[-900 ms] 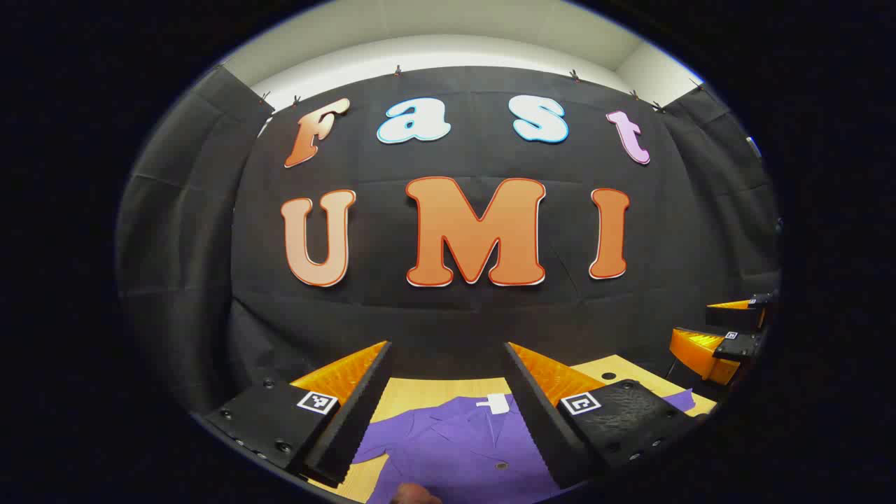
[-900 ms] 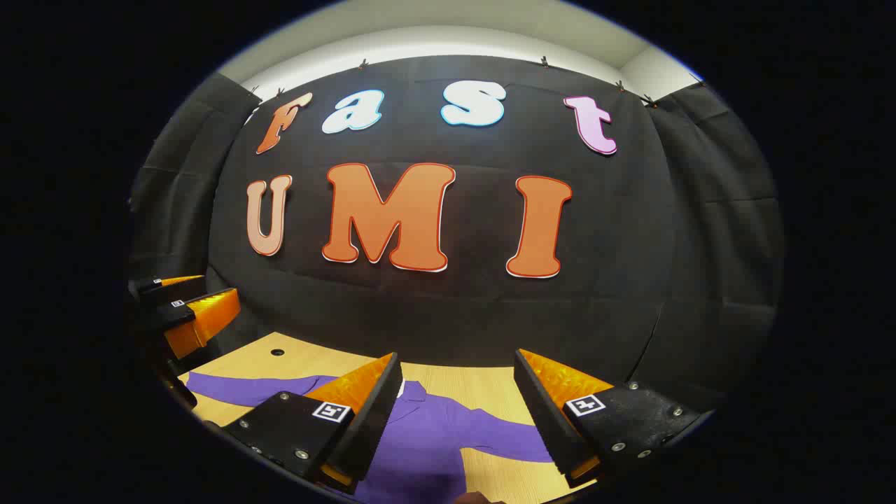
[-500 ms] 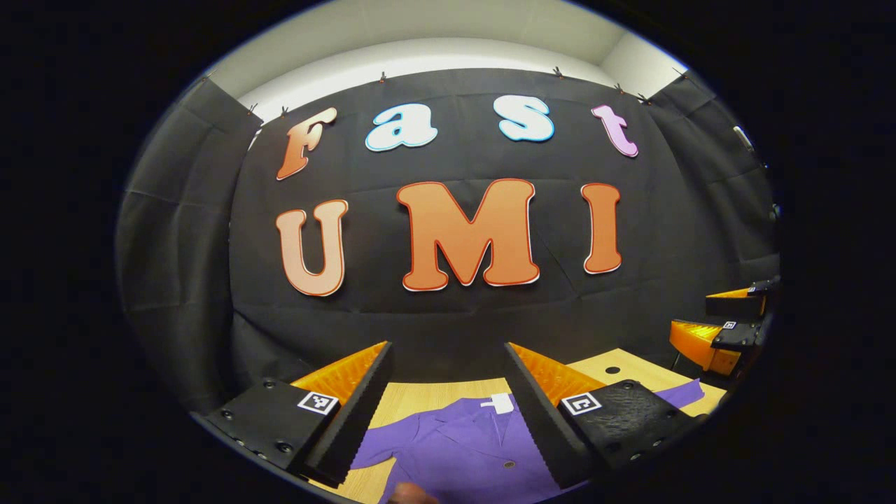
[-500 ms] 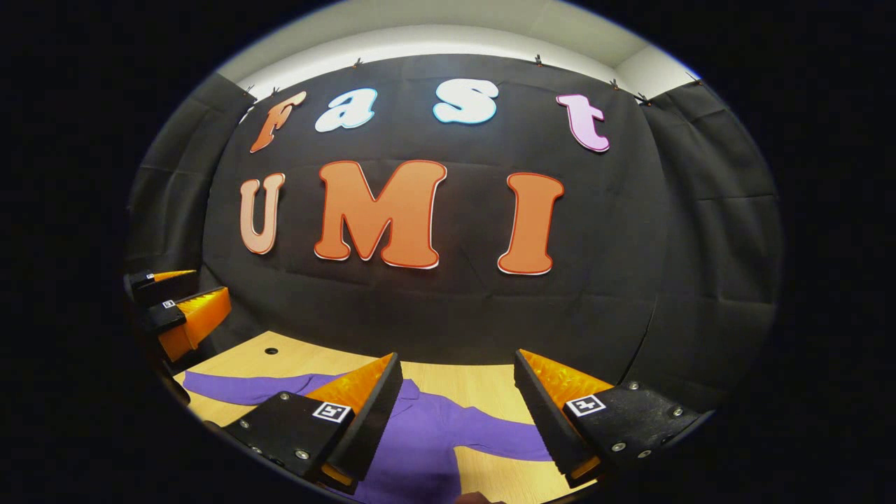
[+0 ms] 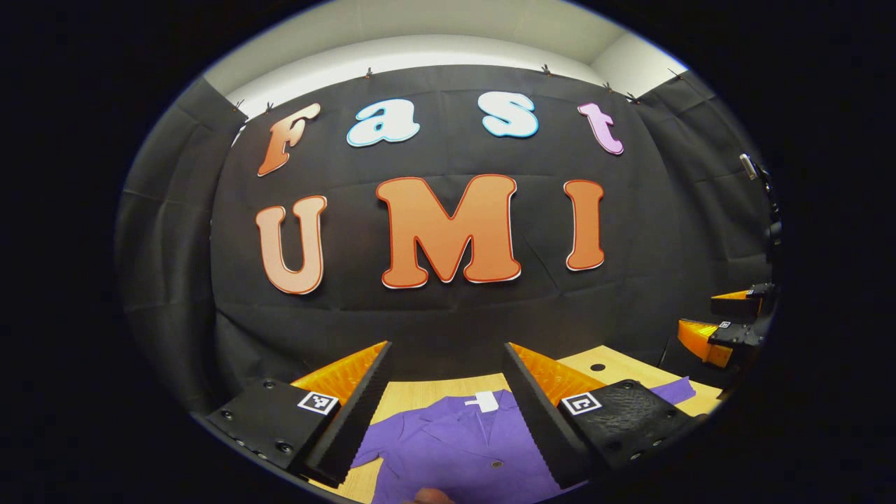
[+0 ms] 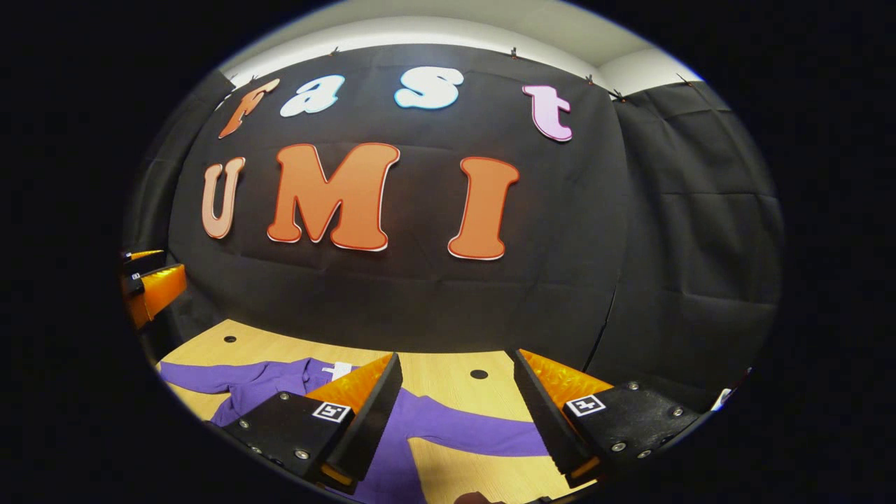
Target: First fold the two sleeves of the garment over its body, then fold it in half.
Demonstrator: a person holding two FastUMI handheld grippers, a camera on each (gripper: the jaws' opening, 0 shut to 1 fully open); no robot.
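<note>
A purple button-up shirt [image 5: 455, 444] lies flat on the wooden table [image 5: 427, 392], with a white label [image 5: 484, 400] at its collar. My left gripper [image 5: 446, 348] hovers open above the shirt's chest, nothing between its fingers. In the left gripper view the right gripper [image 5: 724, 323] shows at the far right, above the end of a sleeve [image 5: 670, 389]. My right gripper [image 6: 456, 357] is open over the shirt's [image 6: 266, 381] outstretched sleeve [image 6: 476, 434], holding nothing. The left gripper [image 6: 148, 281] appears at the left edge of the right gripper view.
The light wooden table [image 6: 448, 374] has small round holes [image 6: 479, 374] and ends against the black cloth wall [image 6: 420, 301] behind and to the sides. A bit of a hand [image 5: 428, 495] shows at the bottom edge below the shirt.
Both views have swung to the right, the right one more, so more table and sleeve show there. Both grippers stayed open and the shirt has not moved.
</note>
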